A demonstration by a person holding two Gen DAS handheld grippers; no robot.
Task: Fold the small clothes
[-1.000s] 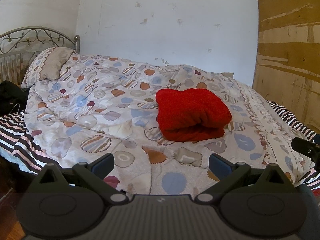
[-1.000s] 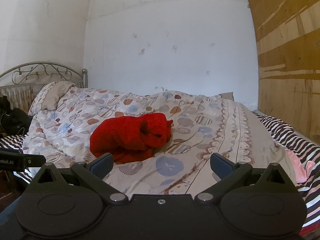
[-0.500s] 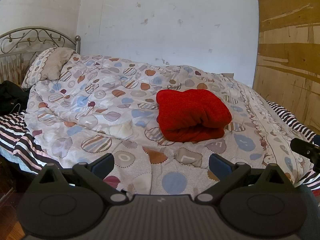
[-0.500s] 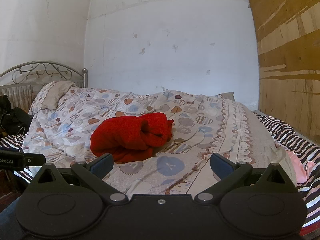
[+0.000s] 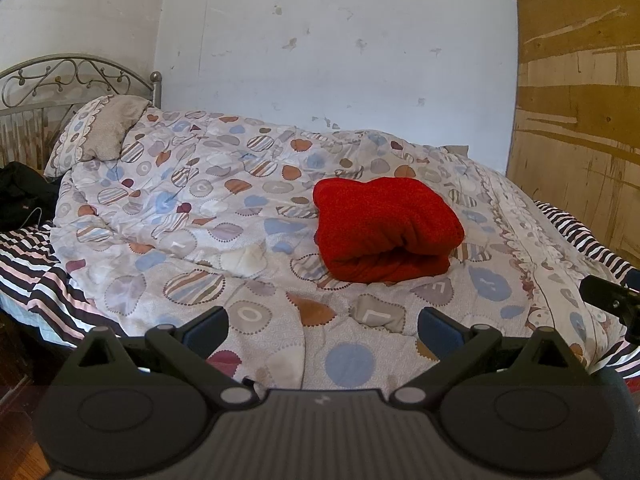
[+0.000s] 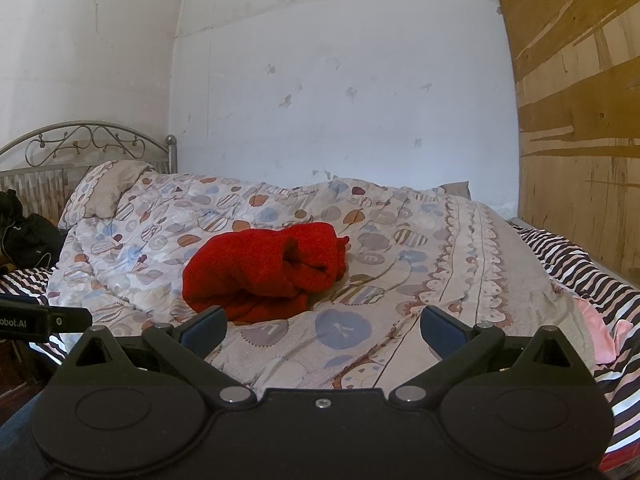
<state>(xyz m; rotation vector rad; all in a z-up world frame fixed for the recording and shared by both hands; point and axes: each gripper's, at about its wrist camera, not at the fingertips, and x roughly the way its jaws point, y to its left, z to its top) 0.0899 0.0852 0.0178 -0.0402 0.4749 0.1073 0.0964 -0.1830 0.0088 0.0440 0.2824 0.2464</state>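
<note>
Here, a folded red garment [image 5: 386, 230] lies in a thick bundle on the patterned quilt [image 5: 192, 216], mid-bed. My left gripper [image 5: 322, 326] and right gripper [image 6: 322, 326] hang short of it, fingers spread wide, grasping nothing. A pillow [image 5: 100, 132] rests by the metal headboard [image 5: 76, 80].

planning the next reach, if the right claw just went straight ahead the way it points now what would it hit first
Probably the patterned quilt. The right claw is open and its midline passes just right of the red garment, over bare quilt. Depth is hard to judge, so its left finger might brush the garment's edge first.
</note>
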